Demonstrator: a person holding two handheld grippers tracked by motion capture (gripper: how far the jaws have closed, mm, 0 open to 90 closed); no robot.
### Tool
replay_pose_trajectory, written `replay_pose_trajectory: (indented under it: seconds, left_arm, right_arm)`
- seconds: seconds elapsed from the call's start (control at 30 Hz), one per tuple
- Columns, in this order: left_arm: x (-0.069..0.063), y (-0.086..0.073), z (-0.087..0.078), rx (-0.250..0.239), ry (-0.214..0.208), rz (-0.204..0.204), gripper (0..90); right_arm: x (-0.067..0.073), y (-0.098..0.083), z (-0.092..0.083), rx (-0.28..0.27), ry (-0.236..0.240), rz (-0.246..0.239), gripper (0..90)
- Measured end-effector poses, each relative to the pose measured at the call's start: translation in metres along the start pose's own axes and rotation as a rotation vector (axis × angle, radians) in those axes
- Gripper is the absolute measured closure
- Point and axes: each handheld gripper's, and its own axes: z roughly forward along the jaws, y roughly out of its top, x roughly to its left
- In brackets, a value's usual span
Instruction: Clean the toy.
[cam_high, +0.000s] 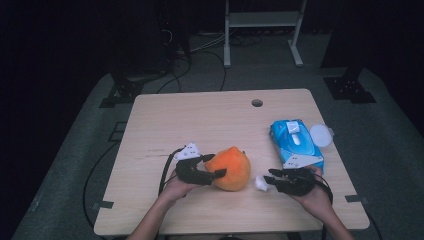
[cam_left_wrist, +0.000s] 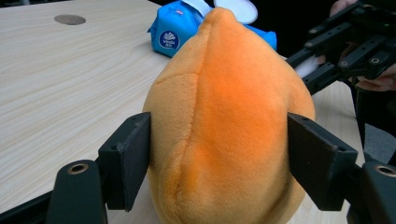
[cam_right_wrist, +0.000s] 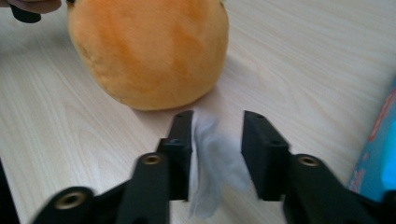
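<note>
An orange plush toy (cam_high: 230, 168) rests on the wooden table (cam_high: 200, 120) near its front middle. My left gripper (cam_high: 217, 166) comes at it from the left and is shut on it; in the left gripper view both pads (cam_left_wrist: 133, 158) press into the toy's (cam_left_wrist: 224, 116) sides. To the toy's right, my right gripper (cam_high: 269, 179) stands open around a small white wipe (cam_high: 260, 183). In the right gripper view the wipe (cam_right_wrist: 212, 158) hangs loose between the jaws, against the left pad and apart from the right one, with the toy (cam_right_wrist: 149, 51) just beyond.
A blue pack of wet wipes (cam_high: 295, 140) lies at the right, behind my right hand, with a round white lid (cam_high: 320, 135) beside it. A cable hole (cam_high: 257, 103) sits near the table's far edge. A white stand (cam_high: 262, 30) is on the floor beyond.
</note>
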Motion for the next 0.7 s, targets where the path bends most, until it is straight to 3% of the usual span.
replay_pose_trajectory:
  seconds: [0.1,0.2,0.23,0.27,0.3,0.33,0.37,0.43,0.53,0.6,0.63,0.67,0.7]
  left_arm:
    - [-0.002,0.000,0.002,-0.004,-0.011,0.002,26.9]
    - [-0.006,0.002,0.004,-0.001,-0.010,0.020,26.8]
    - [-0.013,0.004,0.006,0.004,-0.008,0.054,26.8]
    - [-0.013,0.004,0.006,0.004,-0.008,0.054,26.7]
    - [-0.020,0.005,0.009,0.017,-0.012,0.093,26.6]
    - [-0.020,0.005,0.009,0.017,-0.012,0.093,26.4]
    - [-0.027,0.007,0.010,0.029,-0.011,0.134,26.2]
    - [-0.029,0.008,0.011,0.037,-0.023,0.154,25.9]
    - [-0.029,0.008,0.011,0.046,-0.059,0.157,25.0]
    - [-0.029,0.009,0.008,0.067,-0.134,0.174,25.1]
    - [-0.029,0.010,0.006,0.090,-0.231,0.178,25.5]
    - [-0.030,0.011,0.004,0.106,-0.289,0.185,25.5]
    - [-0.033,0.011,0.003,0.127,-0.309,0.212,24.6]
  right_arm:
    - [-0.005,-0.001,-0.002,-0.019,0.014,0.021,52.0]
    - [-0.003,0.001,-0.002,-0.035,0.035,0.016,50.7]
    - [0.001,0.004,-0.002,-0.060,0.061,0.010,50.2]
    - [0.001,0.004,-0.002,-0.060,0.061,0.010,50.2]
    - [0.006,0.007,-0.003,-0.091,0.082,0.006,50.3]
    - [0.009,0.008,-0.004,-0.107,0.086,0.002,50.8]
    - [0.010,0.010,-0.005,-0.125,0.087,0.001,52.5]
    - [0.012,0.012,-0.008,-0.148,0.099,0.018,57.7]
    - [0.012,0.014,-0.009,-0.156,0.119,0.030,61.0]
    - [0.012,0.015,-0.007,-0.147,0.134,0.029,62.9]
    - [0.012,0.014,-0.004,-0.124,0.150,0.025,63.5]
    - [0.013,0.014,-0.002,-0.111,0.163,0.022,63.4]
    - [0.014,0.013,-0.001,-0.091,0.183,0.014,63.6]
